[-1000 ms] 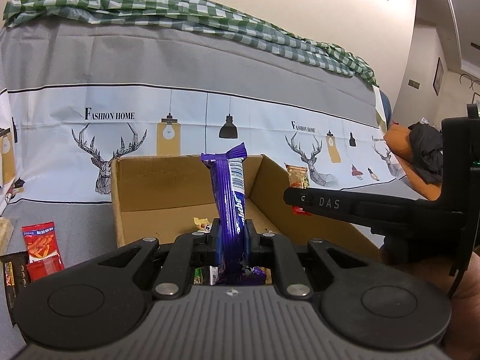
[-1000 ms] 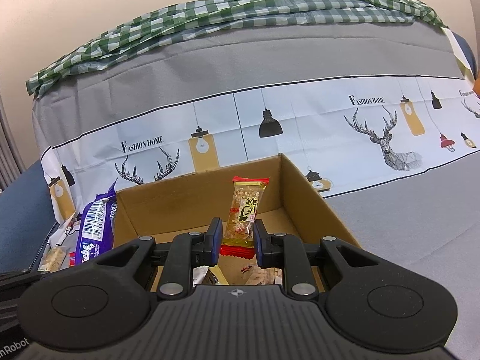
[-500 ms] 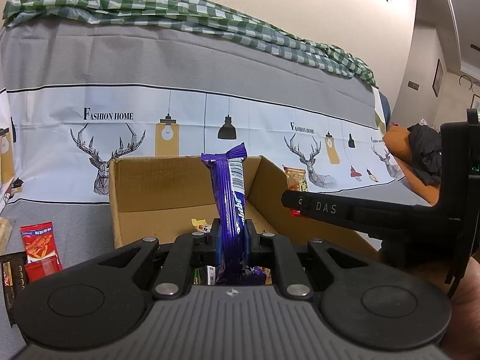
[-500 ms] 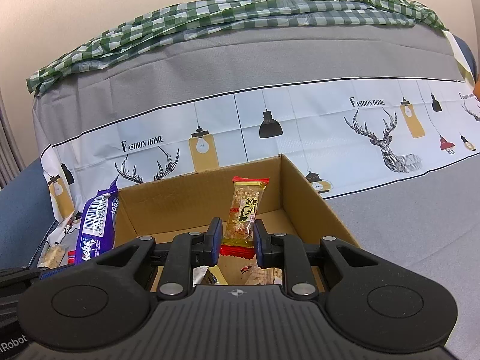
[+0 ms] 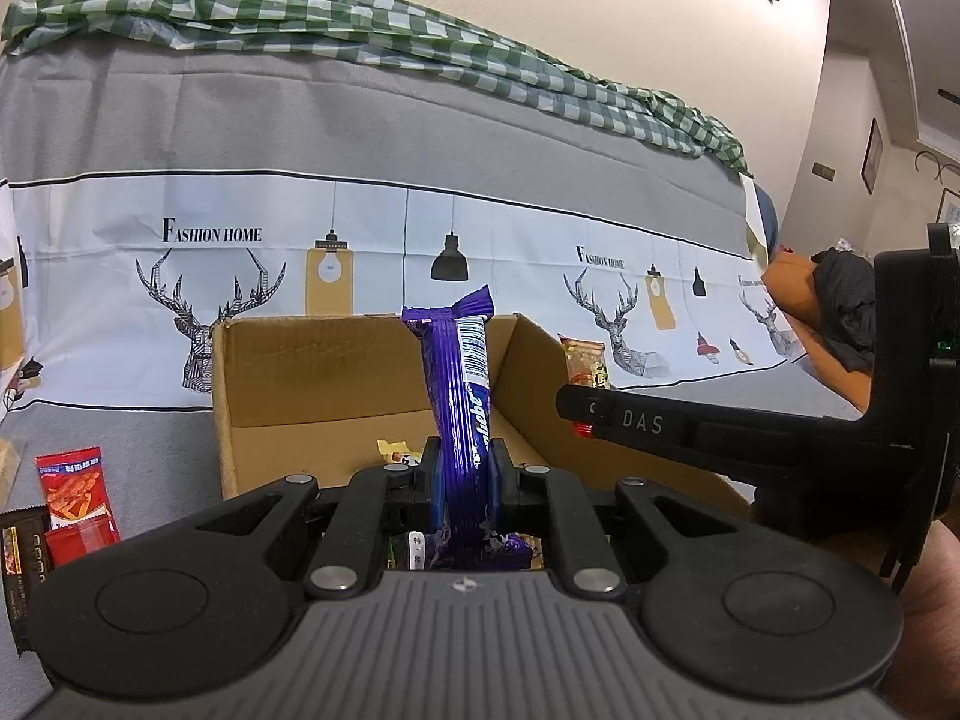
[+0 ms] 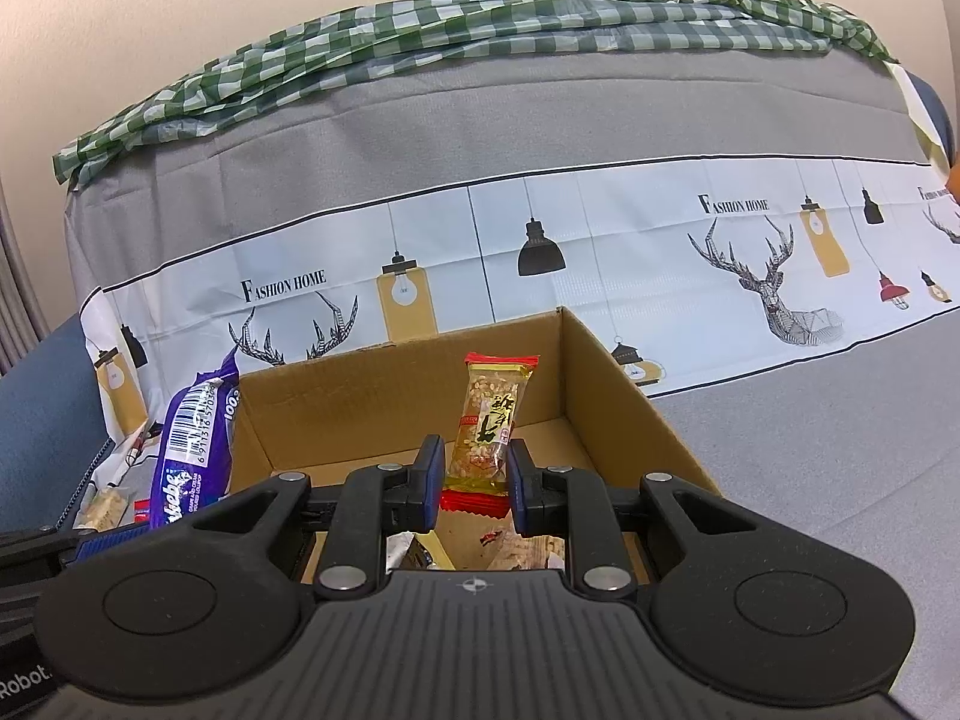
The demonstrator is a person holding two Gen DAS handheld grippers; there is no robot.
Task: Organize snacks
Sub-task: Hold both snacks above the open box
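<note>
A purple candy packet [image 5: 462,414] is clamped upright between the pads of the left gripper [image 5: 461,477], its crimped top end standing above the fingertips and its lower end tucked down behind the gripper body. In the right wrist view the same packet [image 6: 195,438] is seen off to the left of the right gripper. A peanut snack bar [image 6: 489,426] in clear wrap with red ends is pinched upright in the right gripper [image 6: 477,477], the blue pads pressed against both of its sides.

Directly ahead of and below both grippers an open cardboard box [image 5: 288,372] is seen, its far wall rising behind the held packets. On the box floor, just beneath the right gripper's fingertips, a few small wrapped snacks [image 6: 528,549] are glimpsed, partly hidden by the gripper body.

To the left of the left gripper, outside the box, a red snack pouch [image 5: 77,495] is laid flat on the grey cloth, with a dark packet [image 5: 21,570] just beside it at the frame edge. Beyond the box a printed cover [image 6: 600,234] with deer and lamps is draped, and a green checked cloth [image 5: 360,36] is bunched along its top.
</note>
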